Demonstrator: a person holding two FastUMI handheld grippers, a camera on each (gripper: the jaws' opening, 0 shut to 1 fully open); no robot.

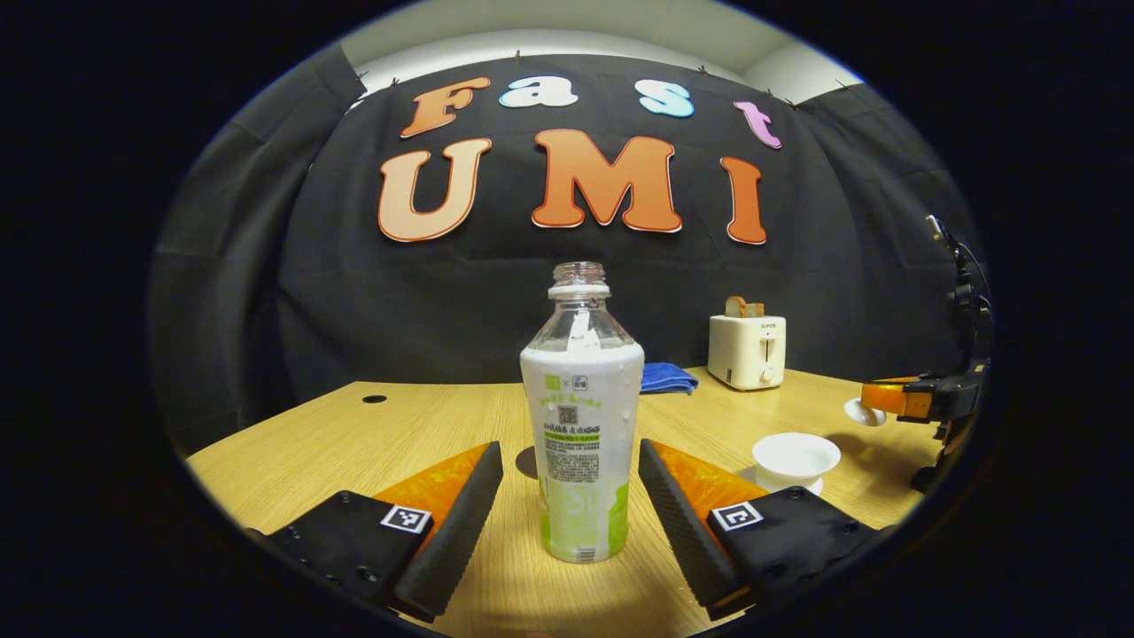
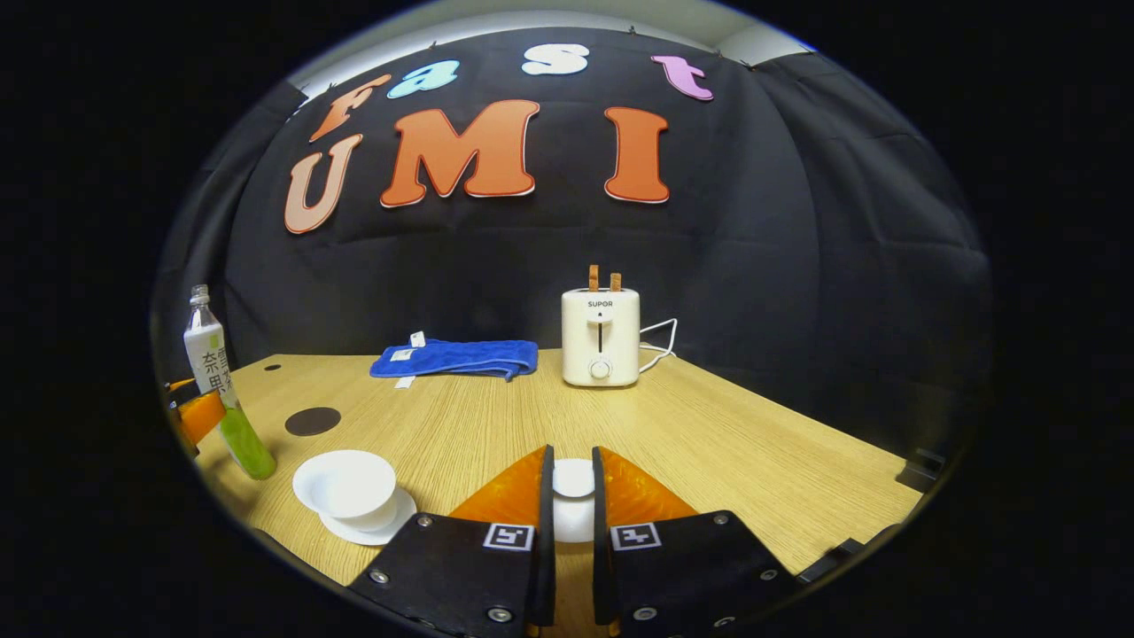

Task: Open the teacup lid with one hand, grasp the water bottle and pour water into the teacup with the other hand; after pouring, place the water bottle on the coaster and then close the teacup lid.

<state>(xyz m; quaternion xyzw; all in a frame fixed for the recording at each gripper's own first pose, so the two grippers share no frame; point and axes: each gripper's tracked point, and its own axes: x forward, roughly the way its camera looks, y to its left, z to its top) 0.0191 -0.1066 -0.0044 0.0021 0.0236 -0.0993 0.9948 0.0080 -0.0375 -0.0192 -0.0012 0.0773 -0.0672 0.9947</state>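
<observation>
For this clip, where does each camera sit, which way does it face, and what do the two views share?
Left gripper view: rides on the left hand-held gripper, low over the table, facing the water bottle between its open fingers; the right hand-held gripper shows far right with the lid.
Right gripper view: rides on the right hand-held gripper, facing the toaster, its fingers shut on the teacup lid.
Shared: water bottle, open teacup, toaster, blue towel.
</observation>
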